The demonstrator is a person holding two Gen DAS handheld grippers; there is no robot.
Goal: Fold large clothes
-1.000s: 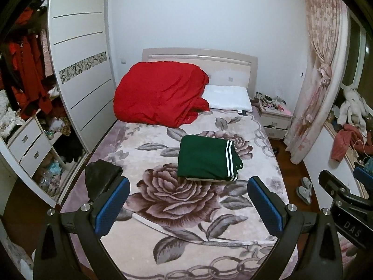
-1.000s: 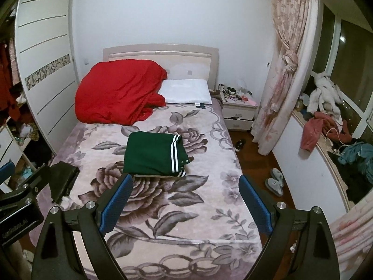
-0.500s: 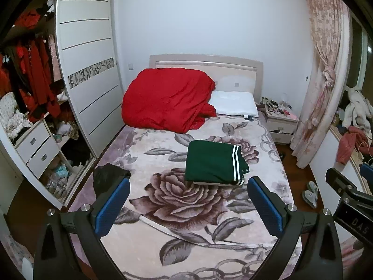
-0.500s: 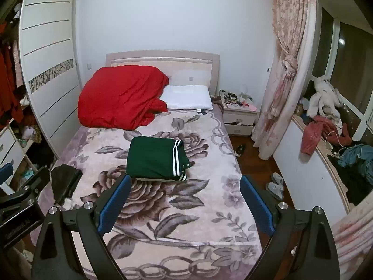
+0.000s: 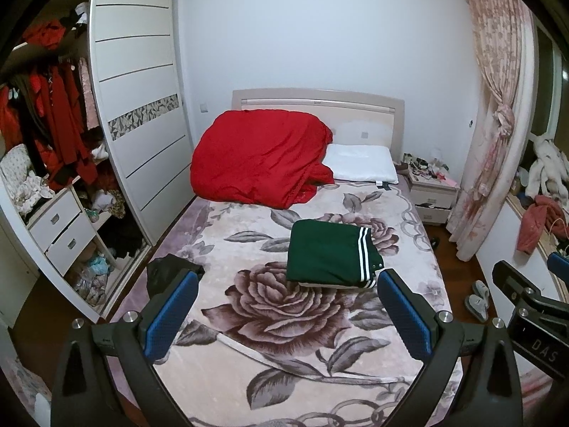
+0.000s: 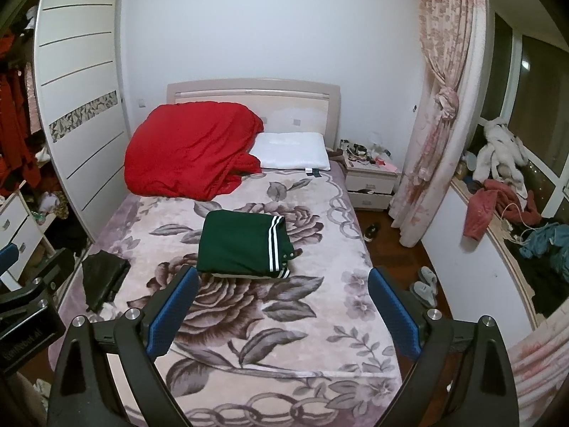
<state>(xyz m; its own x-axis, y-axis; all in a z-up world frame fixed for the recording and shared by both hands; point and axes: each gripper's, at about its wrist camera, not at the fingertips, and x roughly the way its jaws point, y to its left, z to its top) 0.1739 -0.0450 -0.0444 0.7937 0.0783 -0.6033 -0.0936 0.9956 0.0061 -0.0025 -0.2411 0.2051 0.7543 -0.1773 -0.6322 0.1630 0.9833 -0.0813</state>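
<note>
1. Above the bed's foot, the left gripper and right gripper hang with jaws spread wide, holding nothing.
2. Ahead, the green garment lies folded mid-bed on the floral blanket, well apart from both.
3. Risk: a low sweep could snag the plush blanket and drag the neat fold askew.

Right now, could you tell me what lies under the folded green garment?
The green garment rests on the floral blanket, over its rose print. A pale edge shows beneath its near side. Anything else under it is covered.
</note>
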